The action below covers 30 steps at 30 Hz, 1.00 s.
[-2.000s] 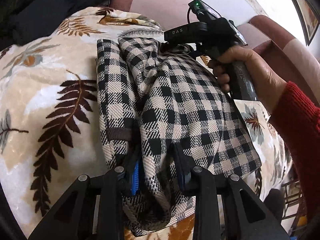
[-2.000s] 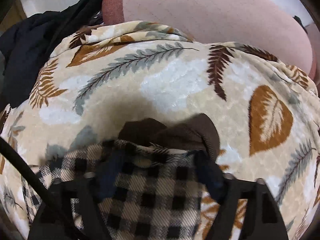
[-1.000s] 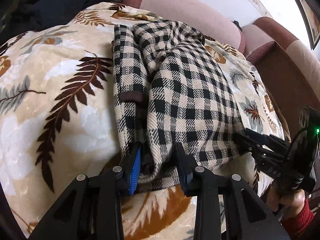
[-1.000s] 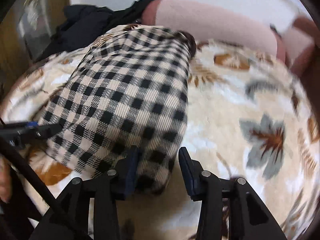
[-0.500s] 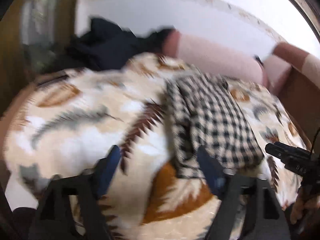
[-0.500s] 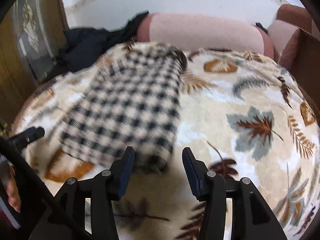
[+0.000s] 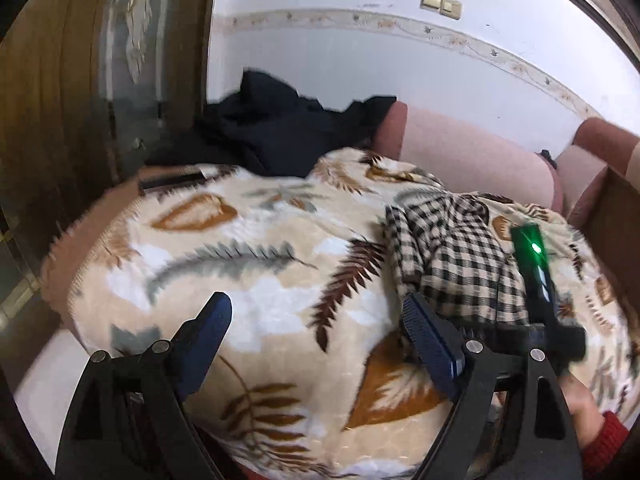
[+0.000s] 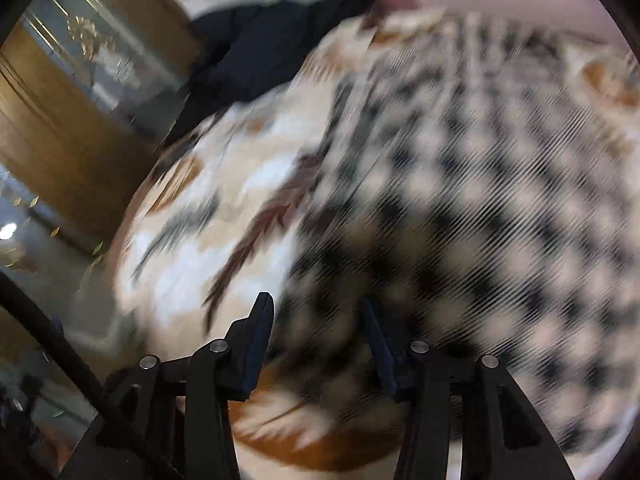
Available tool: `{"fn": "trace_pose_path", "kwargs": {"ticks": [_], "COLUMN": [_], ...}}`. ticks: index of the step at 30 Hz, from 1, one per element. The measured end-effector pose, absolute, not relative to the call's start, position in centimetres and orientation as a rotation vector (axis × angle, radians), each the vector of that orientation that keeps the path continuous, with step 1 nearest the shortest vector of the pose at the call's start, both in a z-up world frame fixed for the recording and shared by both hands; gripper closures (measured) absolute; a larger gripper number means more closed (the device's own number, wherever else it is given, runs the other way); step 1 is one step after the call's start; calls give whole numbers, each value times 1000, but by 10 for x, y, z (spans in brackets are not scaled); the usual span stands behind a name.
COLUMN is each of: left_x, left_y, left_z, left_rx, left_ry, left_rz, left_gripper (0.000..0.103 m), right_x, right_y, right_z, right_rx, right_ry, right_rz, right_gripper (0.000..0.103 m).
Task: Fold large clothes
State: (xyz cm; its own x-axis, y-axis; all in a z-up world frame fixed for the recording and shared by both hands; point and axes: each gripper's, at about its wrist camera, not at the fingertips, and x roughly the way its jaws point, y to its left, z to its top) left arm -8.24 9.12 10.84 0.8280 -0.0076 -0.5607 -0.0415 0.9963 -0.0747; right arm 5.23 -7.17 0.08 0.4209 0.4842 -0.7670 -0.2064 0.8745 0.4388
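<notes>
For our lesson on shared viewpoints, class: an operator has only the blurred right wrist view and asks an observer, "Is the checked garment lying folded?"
Observer: Yes. The left wrist view shows the checked garment as a narrow folded bundle on the leaf-print blanket.
Operator: Is the left gripper on it?
Observer: No. The left gripper has just been opening; its jaws stand wide with nothing between them.
Operator: Anyone's hand showing?
Observer: A hand in a red sleeve, at the lower right.

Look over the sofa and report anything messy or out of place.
The checked garment lies folded but lumpy on the leaf-print blanket, its far end bunched. A dark garment sits crumpled in a heap behind, against the sofa arm. Nothing looks spilled or damaged.
</notes>
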Motion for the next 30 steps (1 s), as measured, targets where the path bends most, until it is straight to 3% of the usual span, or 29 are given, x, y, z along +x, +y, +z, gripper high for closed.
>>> {"fn": "trace_pose_path", "kwargs": {"ticks": [5, 7, 13, 22, 30], "left_x": [-92, -89, -78, -79, -79], "left_y": [77, 70, 31, 2, -1], "left_z": [120, 120, 96, 57, 44], "left_rx": [-43, -45, -8, 22, 53], "left_ry": [493, 501, 622, 794, 829], "left_rz": [-6, -25, -83, -106, -96], "left_gripper": [12, 12, 12, 12, 12], "right_x": [7, -11, -56, -84, -83], "right_y": [-100, -125, -184, -190, -185], "right_z": [26, 33, 39, 23, 16], "right_rx": [258, 262, 258, 152, 118], "right_ry": [964, 927, 860, 861, 876], "right_rz": [353, 268, 5, -129, -145], "right_gripper": [51, 45, 36, 33, 31]}}
